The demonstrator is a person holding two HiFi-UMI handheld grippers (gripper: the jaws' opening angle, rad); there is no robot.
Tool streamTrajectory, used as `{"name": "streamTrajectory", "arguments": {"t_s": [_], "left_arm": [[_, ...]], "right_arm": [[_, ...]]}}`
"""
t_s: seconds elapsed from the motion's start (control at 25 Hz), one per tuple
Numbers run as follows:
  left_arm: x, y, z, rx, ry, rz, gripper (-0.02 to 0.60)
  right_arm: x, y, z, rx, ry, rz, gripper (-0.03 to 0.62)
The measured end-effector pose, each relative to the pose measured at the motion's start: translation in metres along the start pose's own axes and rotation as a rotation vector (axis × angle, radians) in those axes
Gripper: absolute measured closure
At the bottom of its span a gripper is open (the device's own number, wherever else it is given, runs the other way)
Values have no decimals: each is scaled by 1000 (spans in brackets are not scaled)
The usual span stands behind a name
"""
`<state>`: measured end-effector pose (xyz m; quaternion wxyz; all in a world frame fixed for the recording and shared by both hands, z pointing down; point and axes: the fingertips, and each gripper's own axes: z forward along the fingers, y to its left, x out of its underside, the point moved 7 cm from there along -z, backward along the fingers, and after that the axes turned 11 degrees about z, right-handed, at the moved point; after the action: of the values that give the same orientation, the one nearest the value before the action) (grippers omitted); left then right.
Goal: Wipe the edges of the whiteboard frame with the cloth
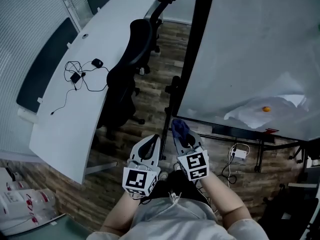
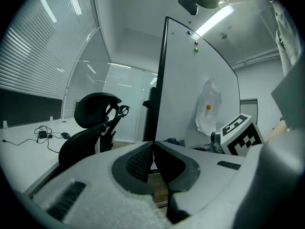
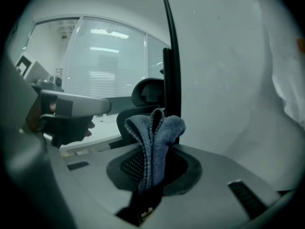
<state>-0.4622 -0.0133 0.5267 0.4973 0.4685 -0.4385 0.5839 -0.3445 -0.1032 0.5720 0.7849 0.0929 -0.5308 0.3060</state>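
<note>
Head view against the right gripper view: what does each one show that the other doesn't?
Only the head view shows the wooden floor and both marker cubes. Only the right gripper view shows the right gripper with its jaws shut on the folded blue cloth, which stands up between them. Both show the cloth, the black whiteboard frame and the office chair.
</note>
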Motion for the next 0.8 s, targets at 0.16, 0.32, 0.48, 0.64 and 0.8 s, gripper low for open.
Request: {"name": "streamTrajectory", "arguments": {"t_s": [0.16, 0.32, 0.48, 0.64, 0.8], "left_arm": [[16, 2, 9, -59, 32, -41, 563], [30, 4, 15, -101, 54, -79, 563], [46, 12, 16, -140, 73, -113, 563], [60, 13, 13, -161, 110, -128, 563], [69, 13, 10, -170, 136, -138, 563]], "right_arm": [[11, -2, 30, -63, 107, -70, 530], [14, -7, 54, -108, 130, -71, 530], [18, -13, 76, -111, 134, -87, 530], [24, -17, 86, -98, 126, -154, 530], [26, -27, 92, -90, 132, -181, 528]]}}
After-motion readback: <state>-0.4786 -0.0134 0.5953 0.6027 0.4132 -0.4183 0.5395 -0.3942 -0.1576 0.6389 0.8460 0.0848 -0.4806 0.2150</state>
